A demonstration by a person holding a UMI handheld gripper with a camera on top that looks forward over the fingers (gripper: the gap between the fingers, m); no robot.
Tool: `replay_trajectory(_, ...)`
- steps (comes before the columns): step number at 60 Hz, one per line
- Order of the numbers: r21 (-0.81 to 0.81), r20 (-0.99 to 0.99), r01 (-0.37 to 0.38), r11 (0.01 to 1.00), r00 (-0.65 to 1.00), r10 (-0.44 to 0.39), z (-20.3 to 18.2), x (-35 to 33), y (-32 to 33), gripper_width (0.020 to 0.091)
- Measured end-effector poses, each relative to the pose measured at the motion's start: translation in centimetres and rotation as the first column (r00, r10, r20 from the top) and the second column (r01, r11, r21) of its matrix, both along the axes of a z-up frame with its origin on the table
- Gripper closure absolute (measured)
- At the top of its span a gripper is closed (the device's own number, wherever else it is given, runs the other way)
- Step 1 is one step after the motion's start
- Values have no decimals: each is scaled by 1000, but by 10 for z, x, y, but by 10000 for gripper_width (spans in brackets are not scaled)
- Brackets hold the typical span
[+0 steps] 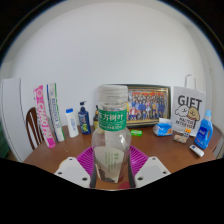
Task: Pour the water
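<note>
A clear plastic water bottle (112,135) with a green label and a white cap stands upright between my fingers, lifted close to the camera. My gripper (112,168) is shut on the bottle, with the magenta pads (92,162) pressing its lower body from both sides. The bottle's base is hidden behind the gripper body. No cup or receiving vessel shows in this view.
Beyond the bottle lies a brown wooden table (60,152). Small bottles (72,121) stand at the back left, a framed photo (148,104) at the back, a white "GIFT" bag (188,108) and a blue bottle (204,132) at the right. White boxes (30,115) lean at left.
</note>
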State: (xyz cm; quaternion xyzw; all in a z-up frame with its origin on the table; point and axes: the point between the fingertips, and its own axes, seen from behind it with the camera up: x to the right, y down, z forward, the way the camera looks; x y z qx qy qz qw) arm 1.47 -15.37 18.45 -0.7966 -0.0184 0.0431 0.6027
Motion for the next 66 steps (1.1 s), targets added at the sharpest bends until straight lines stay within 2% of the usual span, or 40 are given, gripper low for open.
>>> replay_trajectory(11, -75, 48, -14, 997, 999, 18, -73, 39, -1, 659)
replay_trajectory(23, -103, 101, -55, 993, 993, 65, -121, 45, -2, 657)
replay_trajectory(29, -76, 85, -69, 995, 994, 75, -120, 46, -3, 644)
replay_trajectory(40, -110, 45, -62, 992, 997, 68, -124, 48, -8, 537)
replay_trajectory(43, -165, 40, -58, 985, 997, 65, -133, 49, -13, 469)
replay_trajectory(48, -204, 25, -74, 976, 996, 81, -132, 45, -26, 236)
replay_trajectory(51, -217, 25, -71, 974, 997, 78, -127, 45, -34, 262)
replay_trajectory(66, -326, 69, -8, 945, 997, 33, -89, 41, -105, 247)
